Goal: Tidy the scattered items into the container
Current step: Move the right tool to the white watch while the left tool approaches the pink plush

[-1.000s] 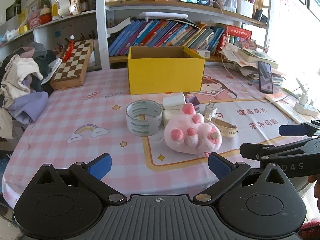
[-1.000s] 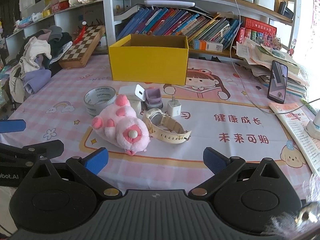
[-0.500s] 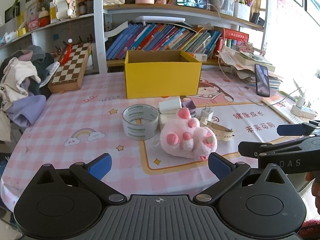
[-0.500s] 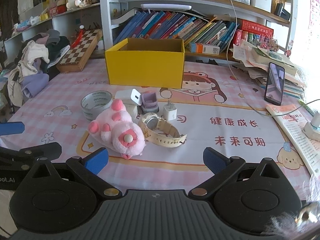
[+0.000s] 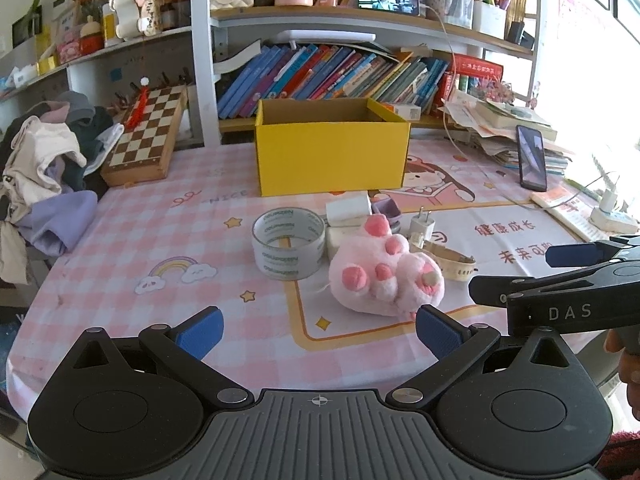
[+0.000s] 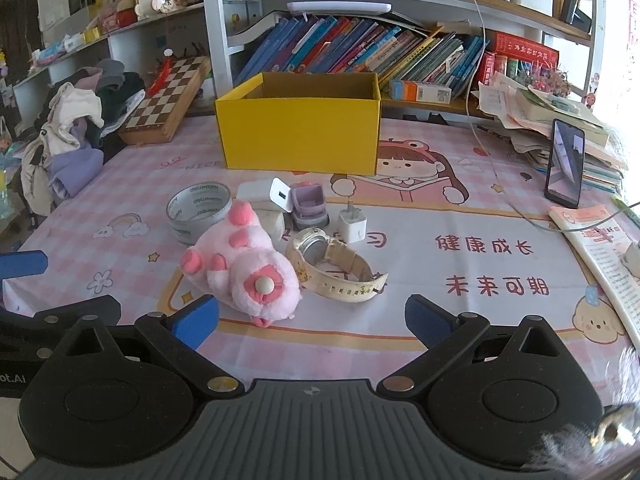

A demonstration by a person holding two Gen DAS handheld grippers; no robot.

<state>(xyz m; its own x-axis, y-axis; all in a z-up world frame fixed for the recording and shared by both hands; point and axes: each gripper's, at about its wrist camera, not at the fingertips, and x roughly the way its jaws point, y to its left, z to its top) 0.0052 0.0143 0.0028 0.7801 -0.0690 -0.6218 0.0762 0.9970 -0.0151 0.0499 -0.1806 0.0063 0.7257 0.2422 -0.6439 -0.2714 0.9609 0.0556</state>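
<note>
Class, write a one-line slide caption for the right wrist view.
Open right gripper faces a pink plush paw, beige watch, tape roll and yellow box.

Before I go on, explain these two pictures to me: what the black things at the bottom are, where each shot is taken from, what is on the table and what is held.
No robot here: a person holds a two-finger grabber in each hand, with a camera on each. One picture looks along the left gripper, the other along the right gripper. The blue tips are their fingers, spread wide, nothing between them. On the pink tablecloth lie a tape roll, a pink plush paw, a watch, a white plug, a small purple box and white blocks. Behind them stands the open yellow box. Its floor is hidden from both views.
</note>
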